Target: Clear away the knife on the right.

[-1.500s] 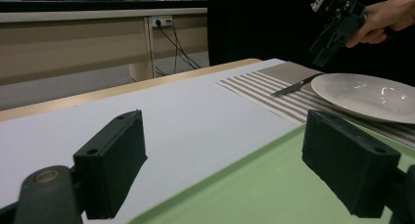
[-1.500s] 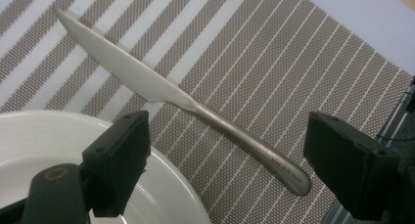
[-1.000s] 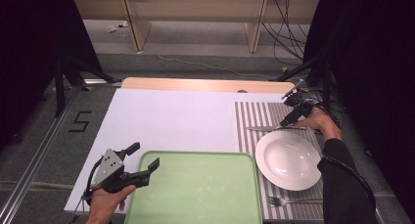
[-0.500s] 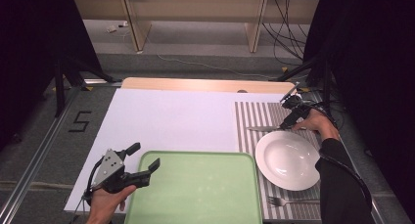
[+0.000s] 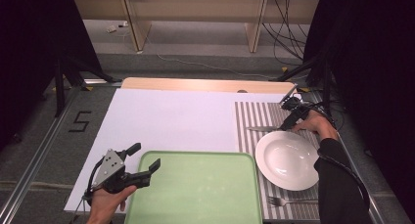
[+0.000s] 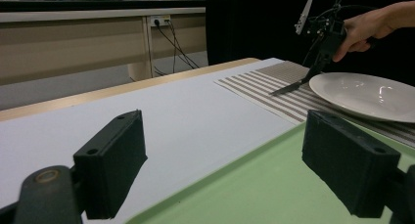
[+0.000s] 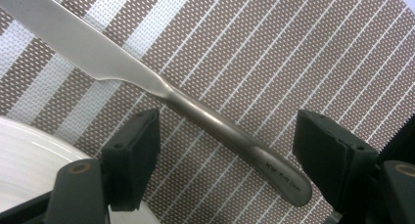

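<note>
A steel table knife (image 7: 195, 109) lies flat on the striped placemat (image 5: 254, 116), just beyond the white plate (image 5: 286, 159). My right gripper (image 7: 227, 136) points down over the knife's handle. Its jaws have just been closing, and the handle lies between them with a gap to each pad, so it is open. In the high view that gripper (image 5: 286, 126) sits at the knife's (image 5: 262, 129) handle end. My left gripper (image 5: 145, 156) is open with nothing between its jaws, held level over the near-left corner of the green tray (image 5: 195, 190).
A fork (image 5: 288, 201) lies on the placemat in front of the plate. White paper (image 5: 166, 116) covers the table's middle and left. The plate's rim (image 7: 29, 150) is close beside the right gripper's left jaw.
The right gripper has sunk slightly toward the knife handle. The left gripper has stayed where it was.
</note>
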Motion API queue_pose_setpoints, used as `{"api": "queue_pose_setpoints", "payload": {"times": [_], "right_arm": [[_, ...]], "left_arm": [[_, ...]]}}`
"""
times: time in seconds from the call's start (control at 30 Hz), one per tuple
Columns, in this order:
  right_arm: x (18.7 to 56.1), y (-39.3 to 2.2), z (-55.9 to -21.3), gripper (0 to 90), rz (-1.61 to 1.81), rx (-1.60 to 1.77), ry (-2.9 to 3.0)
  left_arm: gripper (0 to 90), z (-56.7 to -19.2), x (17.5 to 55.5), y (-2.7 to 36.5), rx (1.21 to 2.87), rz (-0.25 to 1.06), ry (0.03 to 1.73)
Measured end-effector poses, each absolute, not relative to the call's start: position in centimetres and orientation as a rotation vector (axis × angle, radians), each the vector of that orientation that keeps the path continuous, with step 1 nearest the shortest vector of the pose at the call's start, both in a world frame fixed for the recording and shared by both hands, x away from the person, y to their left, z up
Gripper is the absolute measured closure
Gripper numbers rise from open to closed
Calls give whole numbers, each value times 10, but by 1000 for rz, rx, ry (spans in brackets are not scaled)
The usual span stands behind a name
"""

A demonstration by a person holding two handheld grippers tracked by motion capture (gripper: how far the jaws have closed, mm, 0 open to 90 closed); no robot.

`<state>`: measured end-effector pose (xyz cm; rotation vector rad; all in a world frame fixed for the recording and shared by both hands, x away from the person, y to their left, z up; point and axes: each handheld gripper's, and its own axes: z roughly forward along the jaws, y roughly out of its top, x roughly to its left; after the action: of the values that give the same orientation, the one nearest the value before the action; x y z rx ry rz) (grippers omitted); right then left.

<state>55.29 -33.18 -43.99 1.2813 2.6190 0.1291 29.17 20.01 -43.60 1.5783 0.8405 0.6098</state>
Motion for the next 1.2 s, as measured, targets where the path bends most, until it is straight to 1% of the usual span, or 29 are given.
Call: {"api": "queue_pose_setpoints", "payload": {"times": [0.43,0.67,0.8,1.0,1.1,1.2], "right_arm": [[554,-331,-447,323,90,1275,2631],[556,-331,-449,363,65,1211,2652],[555,-328,-450,374,70,1242,2648],[557,-329,-451,420,74,1185,2667],[555,-326,-450,446,64,1220,2673],[556,-327,-450,450,72,1221,2677]], "left_arm": [[160,-436,291,200,1580,611,840],[160,-436,291,200,1580,609,842],[160,-436,291,200,1581,612,838],[161,-436,291,199,1584,610,835],[161,-436,291,200,1585,611,834],[161,-436,291,200,1583,612,835]]}}
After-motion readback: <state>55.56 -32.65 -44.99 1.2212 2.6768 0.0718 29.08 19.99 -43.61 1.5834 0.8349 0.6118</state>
